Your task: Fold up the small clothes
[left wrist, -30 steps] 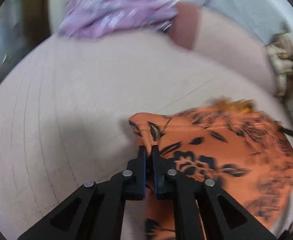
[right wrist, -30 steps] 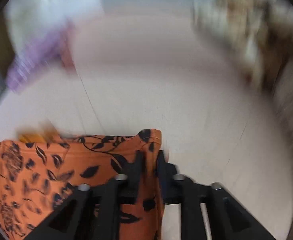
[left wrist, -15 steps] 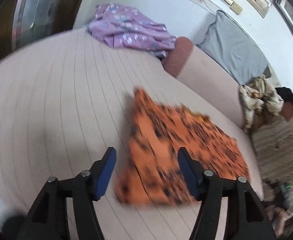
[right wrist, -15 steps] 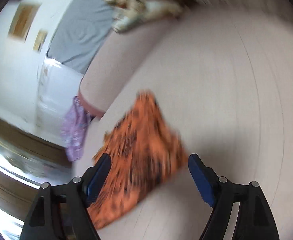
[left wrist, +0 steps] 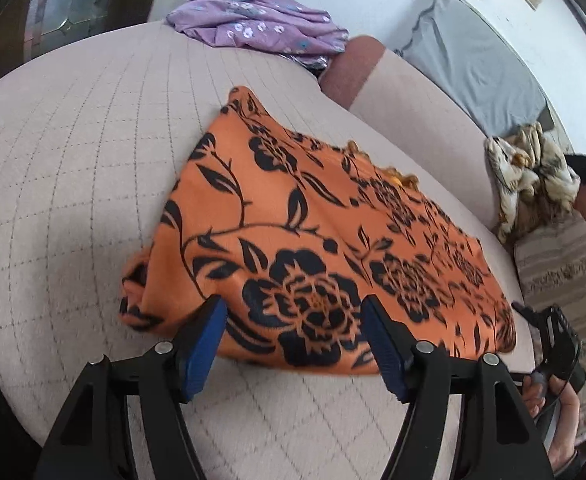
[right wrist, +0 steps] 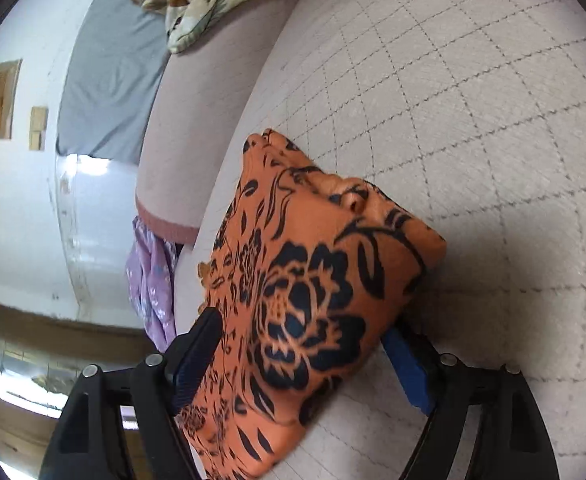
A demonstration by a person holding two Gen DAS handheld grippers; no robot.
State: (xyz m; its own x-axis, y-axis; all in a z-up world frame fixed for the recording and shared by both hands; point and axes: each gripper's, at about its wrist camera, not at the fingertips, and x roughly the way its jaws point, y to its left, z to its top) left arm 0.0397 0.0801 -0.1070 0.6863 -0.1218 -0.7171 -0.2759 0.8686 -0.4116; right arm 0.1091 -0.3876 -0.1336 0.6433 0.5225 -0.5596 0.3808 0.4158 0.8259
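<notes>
An orange garment with black flowers [left wrist: 313, 240] lies folded flat on the beige quilted cushion [left wrist: 73, 160]. My left gripper [left wrist: 291, 308] hovers at its near edge. Its jaws are opening, and the blue pads stand either side of the big flower without pressing it. In the right wrist view the same garment [right wrist: 313, 280] lies between the spread fingers of my right gripper [right wrist: 301, 324], which is open and rolled on its side. The pads stay clear of the cloth.
A crumpled purple flowered garment [left wrist: 253, 24] lies at the far end of the cushion [right wrist: 473, 120]. A grey pillow [left wrist: 473, 60] leans on the wall, with a rumpled patterned blanket [left wrist: 529, 176] beside it. A hand [left wrist: 549, 408] shows at the lower right edge.
Both grippers were shut on corners of the orange garment. They have let go, opened wide and drawn back, and the garment now lies flat. The right gripper has rolled sideways.
</notes>
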